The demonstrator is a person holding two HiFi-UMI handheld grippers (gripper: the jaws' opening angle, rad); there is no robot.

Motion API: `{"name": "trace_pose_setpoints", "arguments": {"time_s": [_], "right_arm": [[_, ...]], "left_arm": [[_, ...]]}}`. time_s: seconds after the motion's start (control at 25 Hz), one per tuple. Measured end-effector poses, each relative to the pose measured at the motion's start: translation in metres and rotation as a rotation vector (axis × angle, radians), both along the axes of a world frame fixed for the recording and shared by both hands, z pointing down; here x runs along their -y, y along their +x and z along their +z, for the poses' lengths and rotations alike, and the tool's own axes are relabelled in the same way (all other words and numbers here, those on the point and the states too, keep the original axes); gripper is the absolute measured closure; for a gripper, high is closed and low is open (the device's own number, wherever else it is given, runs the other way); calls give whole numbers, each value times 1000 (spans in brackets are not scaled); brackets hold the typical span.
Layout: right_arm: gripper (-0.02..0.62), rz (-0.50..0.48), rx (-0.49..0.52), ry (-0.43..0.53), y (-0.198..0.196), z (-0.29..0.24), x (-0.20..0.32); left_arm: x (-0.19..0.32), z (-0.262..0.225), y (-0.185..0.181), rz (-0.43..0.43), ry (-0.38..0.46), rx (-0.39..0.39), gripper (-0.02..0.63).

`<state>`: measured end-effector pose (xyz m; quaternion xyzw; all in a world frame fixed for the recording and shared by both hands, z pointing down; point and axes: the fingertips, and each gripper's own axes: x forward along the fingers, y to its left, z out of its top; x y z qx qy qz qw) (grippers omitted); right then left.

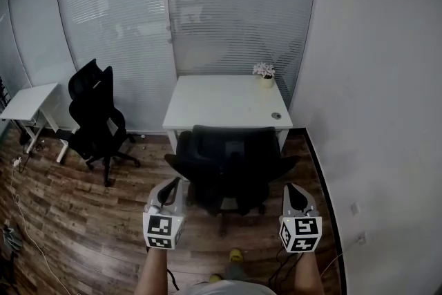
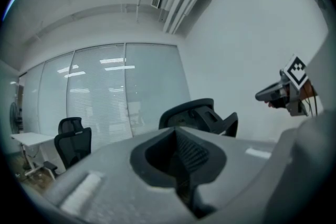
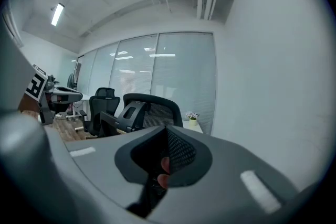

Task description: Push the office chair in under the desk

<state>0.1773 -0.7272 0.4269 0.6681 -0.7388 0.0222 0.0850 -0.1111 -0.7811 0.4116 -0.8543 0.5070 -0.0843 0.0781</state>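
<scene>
While both grippers hang short of the chair, I read the room from left to right. At far left a small table (image 1: 27,101) stands by the glass partition (image 1: 138,24). A second chair (image 1: 93,114) stands beside it, and a cable (image 1: 21,211) trails over the floor (image 1: 69,211). Between that second chair and the desk (image 1: 224,101) the floor lies open.

The left gripper (image 1: 170,184) has its jaws together with nothing between them. It is near the chair's left armrest, and the left gripper view shows it apart from the chair.

The chair (image 1: 231,159) stands just in front of the desk, between the two grippers, with its backrest turned toward me. It is black with a mesh back. In the head view its top edge meets the desk's front edge. The armrests spread about as far as the desk's front corners, and the base rests on the floor before the desk.

A plant (image 1: 264,71) sits at the desk's far right corner.

The right gripper (image 1: 291,187) is likewise closed and empty, and the holder's fingers (image 3: 164,164) show through the opening behind its jaws. Past the desk's right edge, only a narrow strip of floor runs along the wall (image 1: 380,114).
</scene>
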Motion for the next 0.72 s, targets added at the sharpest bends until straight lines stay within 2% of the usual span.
{"name": "trace_pose_setpoints", "arguments": {"time_s": [0.28,0.72], "right_arm": [[594,-11,25,4,-2,-2,-5],[594,-13,-5,12,-5,-8,-7]], "left_arm": [[-6,-3,0,6,5,2,607],[-7,-10,-6,-2,22,-2,607]]}}
